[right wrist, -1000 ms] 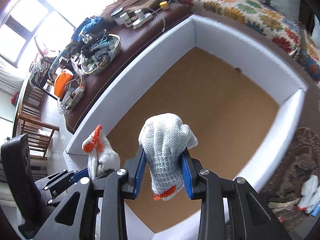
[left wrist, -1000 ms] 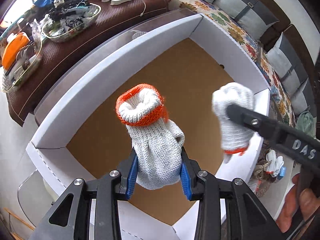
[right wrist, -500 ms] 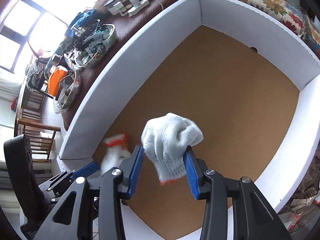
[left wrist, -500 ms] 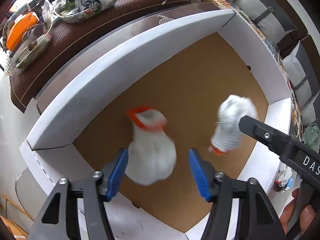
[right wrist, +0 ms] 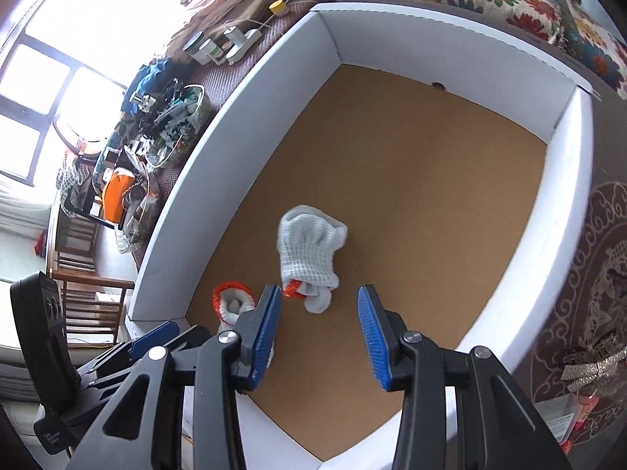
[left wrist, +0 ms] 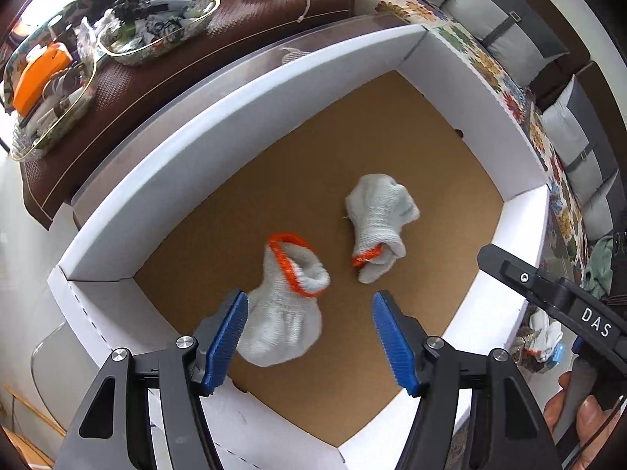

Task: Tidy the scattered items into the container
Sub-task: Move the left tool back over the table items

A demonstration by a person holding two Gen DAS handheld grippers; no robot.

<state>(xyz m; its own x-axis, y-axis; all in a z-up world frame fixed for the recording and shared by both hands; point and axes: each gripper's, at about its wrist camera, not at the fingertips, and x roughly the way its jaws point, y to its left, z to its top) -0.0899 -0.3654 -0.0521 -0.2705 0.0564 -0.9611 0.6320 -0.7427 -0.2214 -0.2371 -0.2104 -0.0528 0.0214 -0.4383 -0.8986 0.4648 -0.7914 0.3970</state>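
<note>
Two white knit gloves with orange cuffs lie on the brown floor of a white-walled cardboard box. One glove lies just in front of my left gripper, which is open and empty above the box. The other glove lies farther in, and shows in the right wrist view ahead of my right gripper, also open and empty. The first glove is partly hidden behind the right gripper's left finger.
A dark brown table beyond the box holds glass trays of clutter, an orange item and small jars. A floral-covered sofa with grey cushions lies to the right. More small items lie outside the box at right.
Both grippers opened and let go of their gloves. The gloves dropped onto the box floor, and both grippers now hang open above them.
</note>
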